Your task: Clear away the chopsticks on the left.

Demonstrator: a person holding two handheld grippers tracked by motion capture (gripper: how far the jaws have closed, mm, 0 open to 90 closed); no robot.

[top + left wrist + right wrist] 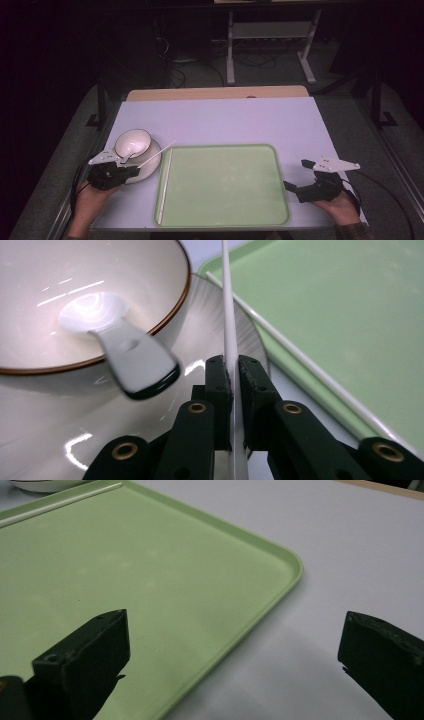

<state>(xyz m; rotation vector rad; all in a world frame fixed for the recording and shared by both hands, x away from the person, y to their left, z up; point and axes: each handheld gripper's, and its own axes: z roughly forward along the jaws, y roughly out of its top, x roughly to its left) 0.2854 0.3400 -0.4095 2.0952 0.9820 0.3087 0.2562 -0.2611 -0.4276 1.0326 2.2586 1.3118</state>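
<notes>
From the high view, a white bowl point(133, 142) sits on a white plate point(150, 165) at the left of the pale table point(225, 120), and a white spoon point(128, 152) rests in the bowl with its handle over the near rim. Just right of the plate lies a green tray point(225, 220); one white chopstick point(165, 185) lies inside it along its left wall. The left gripper point(134, 171) is at the plate's near edge and holds a second chopstick point(159, 153), which slants up and away over the plate toward the tray's far left corner. The right gripper point(290, 187) rests at the tray's right rim.

In the left gripper view, the fingers point(219, 385) are pinched on the held chopstick point(229, 325), which runs straight up between them. The bowl point(30, 330) holds the spoon's scoop point(90, 310), its handle hanging over the brown-edged rim. Beyond the plate point(225, 320), the other chopstick point(310, 367) lies in the tray point(350, 305).

In the right gripper view, the fingers point(85, 660) are spread wide with nothing between them, above the tray's corner point(292, 562) and the bare table point(350, 540). The tray's chopstick point(60, 502) lies at its far side.
</notes>
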